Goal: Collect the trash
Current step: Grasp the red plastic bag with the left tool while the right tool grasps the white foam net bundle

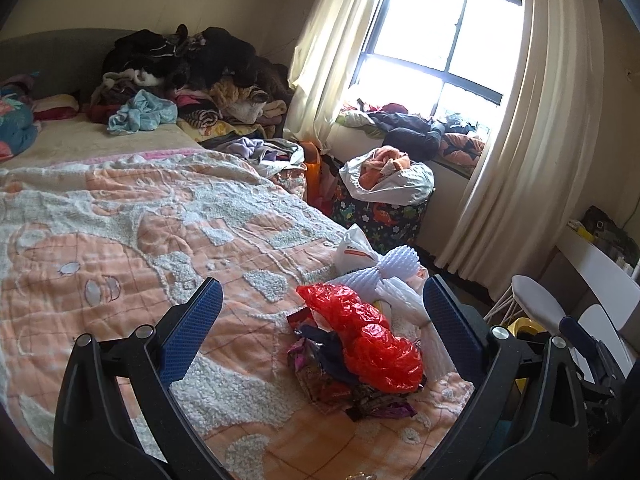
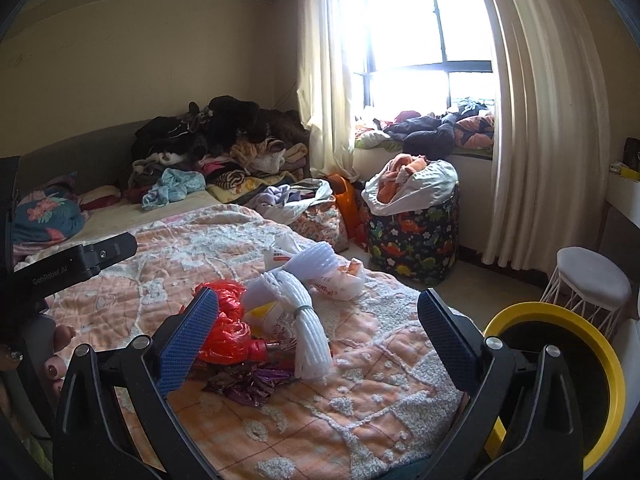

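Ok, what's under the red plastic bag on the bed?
Under the red plastic bag, purple and dark snack wrappers stick out on the blanket. Anything lying directly beneath the bag is covered.

Two grippers were counted: left gripper and right gripper. One red plastic bag, one white foam net, one yellow-rimmed bin, one stool and one dinosaur-print hamper were recorded.

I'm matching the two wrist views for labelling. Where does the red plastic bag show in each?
Left wrist: red plastic bag lies lower centre-right, between the open fingers, atop the trash pile.
Right wrist: red plastic bag lies lower centre-left, beside the left fingertip.
Shared landmark: dinosaur-print basket below the window.
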`<state>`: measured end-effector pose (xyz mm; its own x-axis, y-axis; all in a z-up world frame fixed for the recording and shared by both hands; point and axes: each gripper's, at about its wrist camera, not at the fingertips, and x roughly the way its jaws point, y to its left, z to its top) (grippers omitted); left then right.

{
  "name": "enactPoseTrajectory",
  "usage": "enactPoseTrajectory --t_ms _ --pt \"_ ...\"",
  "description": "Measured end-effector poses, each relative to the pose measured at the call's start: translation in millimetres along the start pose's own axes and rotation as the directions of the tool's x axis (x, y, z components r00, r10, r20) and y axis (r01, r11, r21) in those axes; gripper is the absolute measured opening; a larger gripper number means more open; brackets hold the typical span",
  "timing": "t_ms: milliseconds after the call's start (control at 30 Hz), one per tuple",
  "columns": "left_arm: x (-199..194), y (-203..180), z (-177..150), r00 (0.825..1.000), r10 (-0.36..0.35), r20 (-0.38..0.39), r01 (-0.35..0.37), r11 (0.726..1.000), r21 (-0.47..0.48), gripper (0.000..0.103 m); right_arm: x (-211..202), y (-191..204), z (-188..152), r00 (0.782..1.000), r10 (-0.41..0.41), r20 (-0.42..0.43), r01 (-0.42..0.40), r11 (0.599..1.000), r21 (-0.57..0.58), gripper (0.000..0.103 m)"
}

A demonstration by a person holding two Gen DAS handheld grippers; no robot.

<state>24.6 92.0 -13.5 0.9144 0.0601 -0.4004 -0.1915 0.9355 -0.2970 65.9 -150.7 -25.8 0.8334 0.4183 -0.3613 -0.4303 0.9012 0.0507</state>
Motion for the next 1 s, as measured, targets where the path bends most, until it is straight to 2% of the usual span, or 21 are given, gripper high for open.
enactPoseTrajectory --t_ms 167,333,433,533,700,833,967,1000 --pt "19 6 4 0.996 -0.067 -0.054 0.066 0.998 -0.025 0.092 32 -2 1 0.993 0.046 -0.111 -0.047 0.999 -0.008 0.097" --pt "37 1 -1 0.986 -0.116 -0.117 0.111 0.993 -0.046 0.092 62 -11 -3 0.977 0.078 -0.201 -0.078 0.997 0.007 0.096" --pt "48 -4 -6 0.977 -0.149 -0.155 0.142 0.988 -0.056 0.092 78 -16 -8 0.963 0.099 -0.251 -0.094 0.995 0.032 0.082" --pt "55 -7 -12 0.967 -0.182 -0.181 0.173 0.983 -0.061 0.092 93 -21 -15 0.946 0.118 -0.302 -0.102 0.993 0.065 0.074" --pt "67 -11 -24 0.947 -0.209 -0.244 0.197 0.978 -0.072 0.078 113 -28 -21 0.921 0.16 -0.356 -0.128 0.985 0.112 0.063" --pt "74 -15 -33 0.93 -0.228 -0.289 0.214 0.973 -0.082 0.073 121 -28 -25 0.906 0.185 -0.38 -0.146 0.981 0.13 0.052" --pt "78 -21 -40 0.922 -0.224 -0.317 0.213 0.975 -0.069 0.066 126 -26 -27 0.895 0.209 -0.394 -0.167 0.976 0.138 0.041" --pt "79 -23 -42 0.92 -0.22 -0.325 0.21 0.975 -0.066 0.063 126 -26 -27 0.893 0.214 -0.395 -0.172 0.975 0.139 0.035"
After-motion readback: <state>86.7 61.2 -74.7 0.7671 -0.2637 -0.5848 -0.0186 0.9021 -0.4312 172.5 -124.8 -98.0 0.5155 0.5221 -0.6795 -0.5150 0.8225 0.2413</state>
